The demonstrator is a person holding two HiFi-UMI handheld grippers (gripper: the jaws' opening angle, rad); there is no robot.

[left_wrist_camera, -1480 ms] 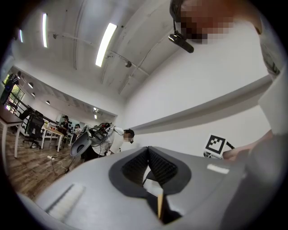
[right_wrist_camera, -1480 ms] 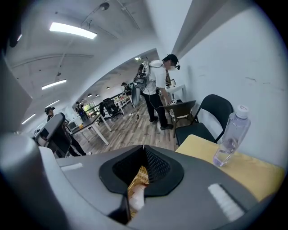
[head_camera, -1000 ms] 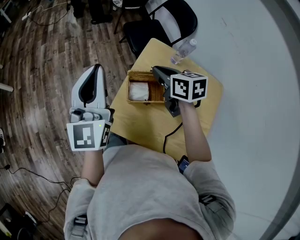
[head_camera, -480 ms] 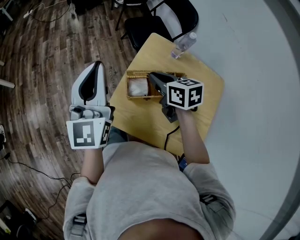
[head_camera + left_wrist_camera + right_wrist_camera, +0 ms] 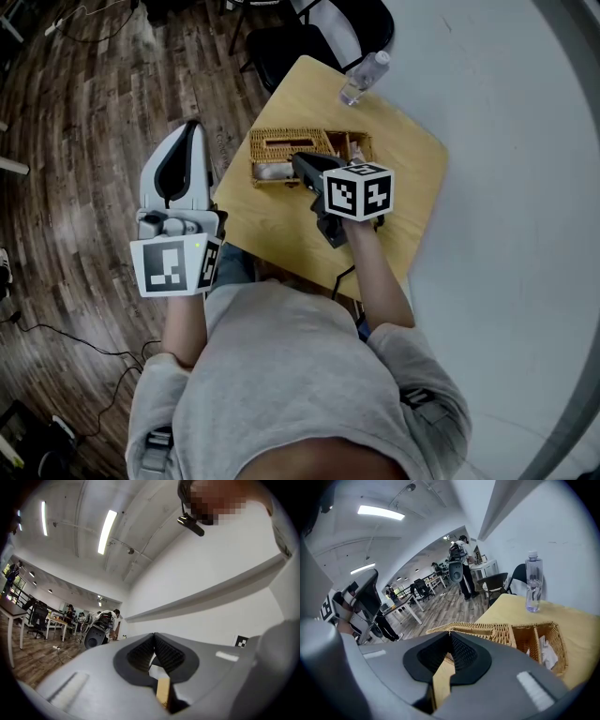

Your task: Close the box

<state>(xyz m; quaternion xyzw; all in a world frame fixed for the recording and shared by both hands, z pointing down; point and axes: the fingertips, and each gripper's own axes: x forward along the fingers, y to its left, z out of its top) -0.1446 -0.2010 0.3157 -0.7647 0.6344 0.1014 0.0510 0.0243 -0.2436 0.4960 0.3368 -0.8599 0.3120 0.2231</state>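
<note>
A wicker box [image 5: 281, 145] stands on the wooden table [image 5: 403, 159]. In the right gripper view a woven lid panel [image 5: 480, 631] lies across the box's left part. The right compartment [image 5: 534, 641] is open, with white packets [image 5: 546, 651] inside. My right gripper [image 5: 298, 161] points down at the box's near side, jaws shut and empty [image 5: 450, 637]. My left gripper [image 5: 194, 127] hangs over the floor left of the table, away from the box. Its jaws [image 5: 153, 640] look shut with nothing between them.
A clear water bottle [image 5: 361, 77] stands at the table's far corner, also in the right gripper view [image 5: 533, 581]. A black chair [image 5: 319, 28] sits beyond the table. A cable [image 5: 342, 272] runs off the near edge. People and desks are far off.
My right gripper has come down and leftward onto the box's near side, still shut. The left gripper has shifted slightly and stays beside the table.
</note>
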